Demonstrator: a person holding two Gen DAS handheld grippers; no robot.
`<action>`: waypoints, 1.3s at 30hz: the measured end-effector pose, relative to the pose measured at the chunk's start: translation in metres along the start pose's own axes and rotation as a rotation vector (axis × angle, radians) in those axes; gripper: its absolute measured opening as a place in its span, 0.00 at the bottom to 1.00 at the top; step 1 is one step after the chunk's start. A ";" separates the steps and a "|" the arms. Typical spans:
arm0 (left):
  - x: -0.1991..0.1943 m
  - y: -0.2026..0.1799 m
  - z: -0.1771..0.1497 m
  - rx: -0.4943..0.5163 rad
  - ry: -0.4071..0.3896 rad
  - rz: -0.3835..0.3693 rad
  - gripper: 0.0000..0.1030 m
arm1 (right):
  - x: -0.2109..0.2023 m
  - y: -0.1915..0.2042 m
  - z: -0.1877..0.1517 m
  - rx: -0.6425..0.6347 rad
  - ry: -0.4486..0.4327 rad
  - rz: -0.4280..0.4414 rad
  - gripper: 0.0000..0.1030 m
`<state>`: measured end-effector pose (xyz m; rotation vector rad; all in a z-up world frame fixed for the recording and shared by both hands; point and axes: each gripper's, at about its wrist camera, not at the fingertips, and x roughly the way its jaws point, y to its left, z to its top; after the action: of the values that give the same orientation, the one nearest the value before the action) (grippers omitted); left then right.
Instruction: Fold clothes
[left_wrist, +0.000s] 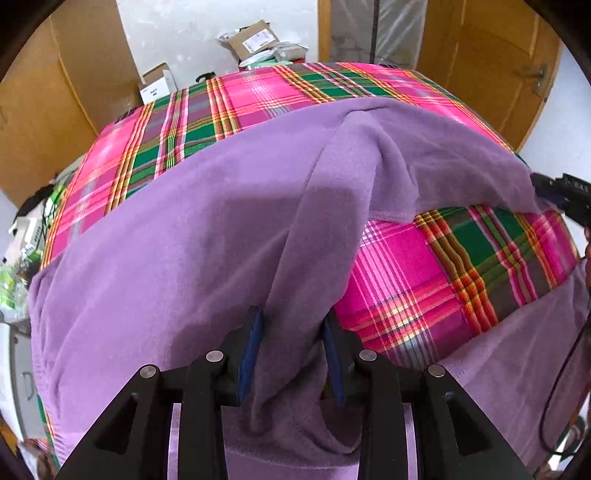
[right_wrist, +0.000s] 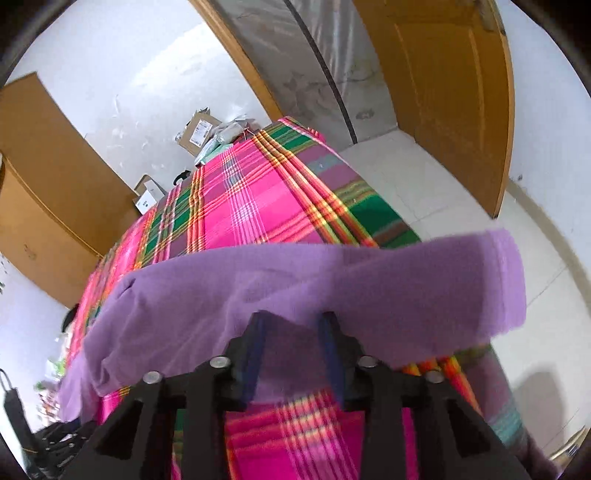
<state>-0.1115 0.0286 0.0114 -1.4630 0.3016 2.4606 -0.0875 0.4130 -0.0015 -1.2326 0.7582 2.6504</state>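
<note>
Purple garment (left_wrist: 192, 236) is hanging mid-fold over the plaid tabletop (left_wrist: 406, 288); my left tool (left_wrist: 293, 354) and right tool (right_wrist: 295, 354) are both pinching it, flattening left.

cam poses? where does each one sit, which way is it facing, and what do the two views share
Left wrist: sits behind the left gripper, looks forward across the soft purple fleece garment on the pink-and-green plaid cloth; own fingers clamp a fold, the right gripper shows at the right edge.
Right wrist: sits behind the right gripper, tilted up toward the white wall and orange wooden door; own fingers hold the garment's raised edge.
Shared: garment, cloth, brown cardboard box.
</note>
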 end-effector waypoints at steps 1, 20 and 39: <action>0.000 0.000 0.000 0.004 -0.004 0.002 0.33 | 0.003 0.000 0.003 -0.006 -0.002 -0.012 0.07; -0.009 0.022 0.003 -0.091 -0.035 -0.077 0.13 | -0.015 -0.013 0.030 -0.065 -0.027 -0.030 0.04; -0.007 0.030 0.001 -0.142 -0.034 -0.103 0.13 | -0.002 0.064 -0.043 -0.553 0.039 -0.050 0.48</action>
<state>-0.1186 0.0000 0.0189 -1.4510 0.0438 2.4648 -0.0764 0.3368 0.0009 -1.3865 -0.0224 2.8983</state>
